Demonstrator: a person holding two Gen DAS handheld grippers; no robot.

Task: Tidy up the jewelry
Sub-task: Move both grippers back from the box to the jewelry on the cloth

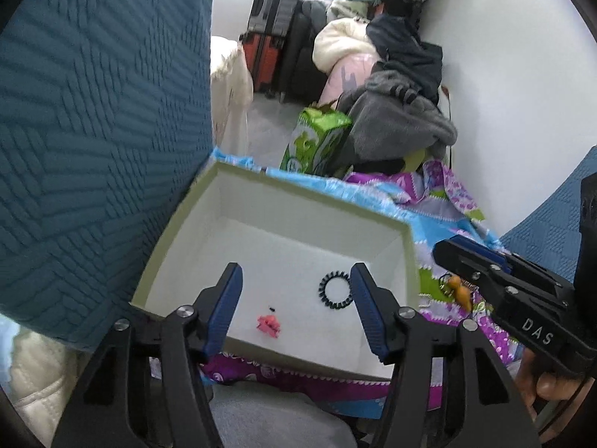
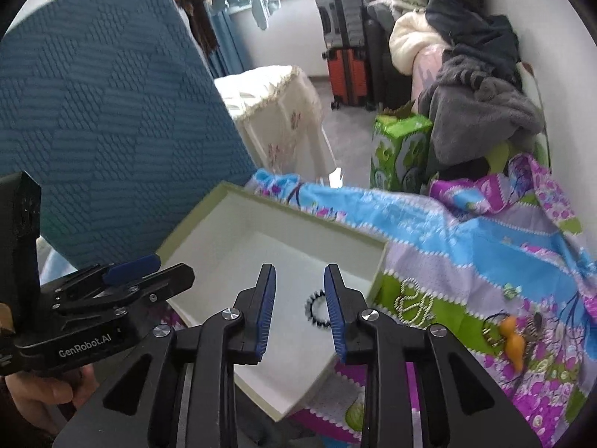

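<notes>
Left claw (image 1: 294, 298) hangs low in the frame over the box (image 1: 179, 220), jaws spread wide, nothing between them. Inside the box, on its white floor, a black toothed ring (image 1: 334, 291) lies just left of the claw's right finger, and a small pink piece (image 1: 268, 324) sits lower, near the middle of the gap. A tiny dark speck lies just above the pink piece; too small to tell what it is.

Over to the right wrist view: right claw (image 2: 300, 298) is also above the box (image 2: 201, 216), at its lower right corner, jaws parted at a middling width and empty. The ring (image 2: 315, 310) shows between its fingers, down on the box floor.

The box rests on a bright patchwork cloth (image 2: 466, 231) of blue, purple and green. On that cloth, right of the box, a string of pearls (image 2: 412, 302) lies coiled just beside the box wall. Farther right, an orange gourd-shaped piece (image 2: 513, 339) lies with thin dark cord and a striped item next to it, and a small green bit (image 2: 511, 290) sits above them.

A blue textured chair back (image 1: 100, 130) fills the left of both views. Upper middle, suitcases (image 2: 343, 41) and a heap of clothes (image 2: 477, 86) stand against the wall, with a green carton (image 2: 399, 149) below them.
</notes>
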